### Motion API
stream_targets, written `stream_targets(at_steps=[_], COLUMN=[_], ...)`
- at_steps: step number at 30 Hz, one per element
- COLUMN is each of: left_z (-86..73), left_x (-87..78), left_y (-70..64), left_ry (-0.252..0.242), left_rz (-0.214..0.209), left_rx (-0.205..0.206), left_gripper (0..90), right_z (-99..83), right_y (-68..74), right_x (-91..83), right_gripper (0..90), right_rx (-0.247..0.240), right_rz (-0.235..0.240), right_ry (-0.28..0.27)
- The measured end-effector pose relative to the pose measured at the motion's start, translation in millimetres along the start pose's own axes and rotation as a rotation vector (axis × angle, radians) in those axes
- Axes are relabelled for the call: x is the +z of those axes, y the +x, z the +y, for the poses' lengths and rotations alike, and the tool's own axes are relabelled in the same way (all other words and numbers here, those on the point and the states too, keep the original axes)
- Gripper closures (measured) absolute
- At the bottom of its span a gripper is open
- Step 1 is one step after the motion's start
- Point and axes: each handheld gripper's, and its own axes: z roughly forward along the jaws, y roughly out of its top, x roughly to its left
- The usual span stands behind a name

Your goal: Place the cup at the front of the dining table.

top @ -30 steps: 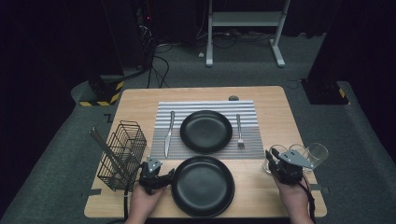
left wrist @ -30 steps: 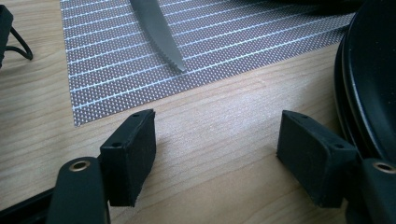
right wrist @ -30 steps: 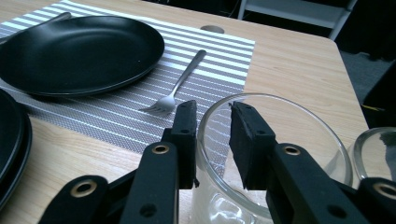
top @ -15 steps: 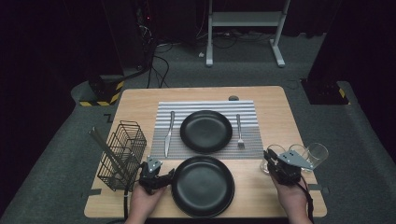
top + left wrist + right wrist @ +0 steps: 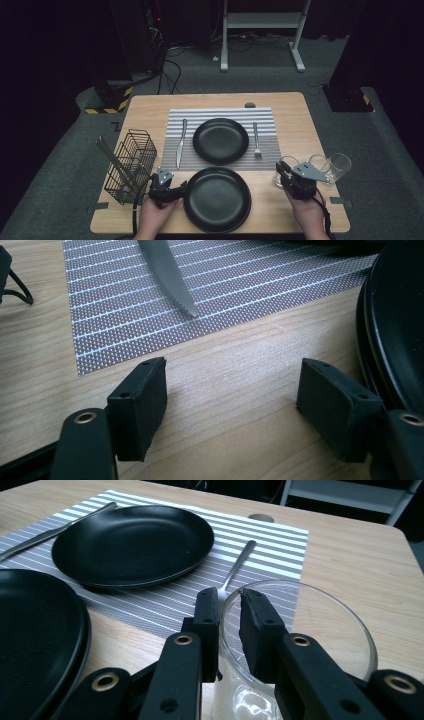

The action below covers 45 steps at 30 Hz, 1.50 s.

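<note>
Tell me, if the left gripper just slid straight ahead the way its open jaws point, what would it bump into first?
Probably the striped placemat: bare table lies between the left gripper and its edge. The knife tip lies just beyond.

bare wood between near plate (image 5: 217,199) and basket (image 5: 131,164)

Wooden table (image 5: 295,125) with striped placemat (image 5: 222,116), black plate (image 5: 216,199), wire basket (image 5: 131,165), two glasses (image 5: 336,166).

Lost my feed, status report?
Left claw open beside near plate. Right claw shut on glass rim. Second glass close behind.
</note>
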Motion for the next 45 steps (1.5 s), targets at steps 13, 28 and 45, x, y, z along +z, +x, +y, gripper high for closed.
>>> stream_targets(at_steps=[13, 28, 45], left_z=[0.0, 0.0, 0.0], left_x=[0.0, 0.0, 0.0], left_y=[0.0, 0.0, 0.0], left_ry=[0.000, 0.000, 0.000], left_rz=[0.000, 0.000, 0.000], left_rx=[0.000, 0.001, 0.000], left_gripper=[28.4, 28.4, 28.4], right_z=[2.1, 5.5, 14.4], right_y=[18.5, 42.0, 34.4], right_x=[4.0, 12.3, -1.6], right_gripper=[77.8, 73.5, 47.3], right_rx=[-0.029, -0.069, -0.074], right_rz=[0.058, 0.129, 0.115], right_ry=[-0.007, -0.012, -0.063])
